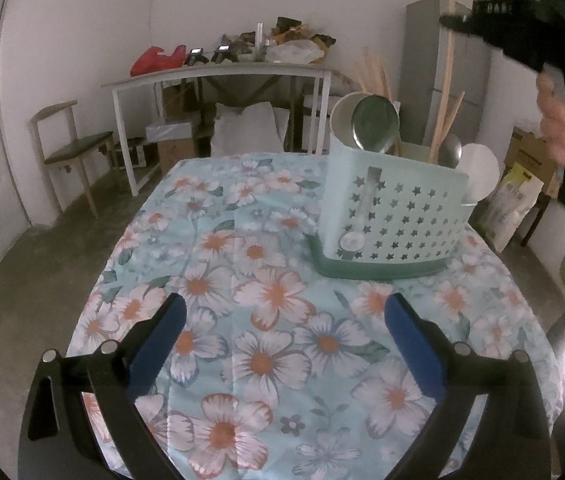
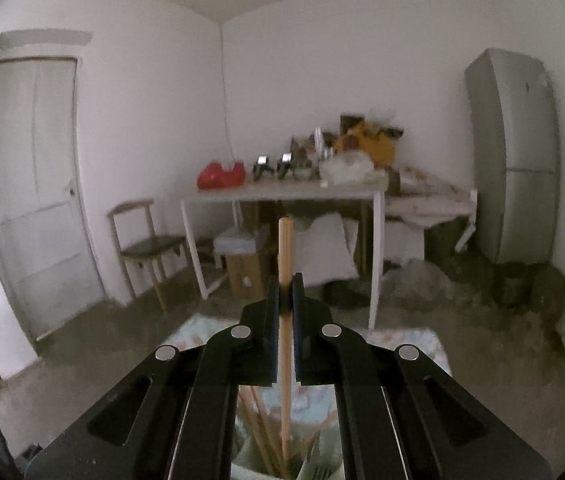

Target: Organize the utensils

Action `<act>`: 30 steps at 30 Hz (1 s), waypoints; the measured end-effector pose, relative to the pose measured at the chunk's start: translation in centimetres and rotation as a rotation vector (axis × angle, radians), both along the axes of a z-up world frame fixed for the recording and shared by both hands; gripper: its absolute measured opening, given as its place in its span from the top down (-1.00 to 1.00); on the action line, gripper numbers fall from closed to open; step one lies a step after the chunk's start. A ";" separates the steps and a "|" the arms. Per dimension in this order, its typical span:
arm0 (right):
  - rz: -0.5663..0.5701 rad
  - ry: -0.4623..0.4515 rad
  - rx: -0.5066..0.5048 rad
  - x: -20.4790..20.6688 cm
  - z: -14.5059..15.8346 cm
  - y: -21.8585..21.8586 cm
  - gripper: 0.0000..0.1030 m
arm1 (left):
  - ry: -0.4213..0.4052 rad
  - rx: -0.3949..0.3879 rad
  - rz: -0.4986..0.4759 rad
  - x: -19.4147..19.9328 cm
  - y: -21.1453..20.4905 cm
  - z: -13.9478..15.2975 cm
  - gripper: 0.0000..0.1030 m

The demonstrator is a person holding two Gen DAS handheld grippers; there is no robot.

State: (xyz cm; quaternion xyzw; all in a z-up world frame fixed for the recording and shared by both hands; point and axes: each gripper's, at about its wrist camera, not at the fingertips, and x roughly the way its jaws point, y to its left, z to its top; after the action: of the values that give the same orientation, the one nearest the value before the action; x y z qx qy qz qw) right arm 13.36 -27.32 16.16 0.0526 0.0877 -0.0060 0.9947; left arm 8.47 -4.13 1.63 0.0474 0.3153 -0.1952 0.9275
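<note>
The utensil holder stands on the flowered bench, ahead and right of the left claw, which gapes wide with nothing between its pads. The holder's contents are partly hidden behind its wall. The right claw pinches what looks like a wooden chopstick upright above the holder, blurred below.

Mint star-holed holder (upright) holds chopsticks, ladles
</note>
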 end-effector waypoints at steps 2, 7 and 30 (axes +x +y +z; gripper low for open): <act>0.020 0.049 0.004 0.4 -1.4 0.1 0.85 | 0.012 -0.005 0.009 0.2 -0.1 -0.1 -0.89; 0.039 0.067 0.015 -1.7 -2.2 0.3 0.23 | 0.017 -0.017 0.011 0.5 -0.7 0.1 -0.89; -0.315 0.439 -0.131 -8.2 -12.3 4.2 -0.75 | -0.028 0.195 0.308 2.4 -0.8 2.7 -0.89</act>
State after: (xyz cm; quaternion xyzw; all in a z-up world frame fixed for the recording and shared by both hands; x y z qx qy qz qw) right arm 5.16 -23.07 3.88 -0.0015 0.2913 -0.1776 0.9400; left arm 10.91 -4.90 4.32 0.0910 0.3232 -0.0189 0.9418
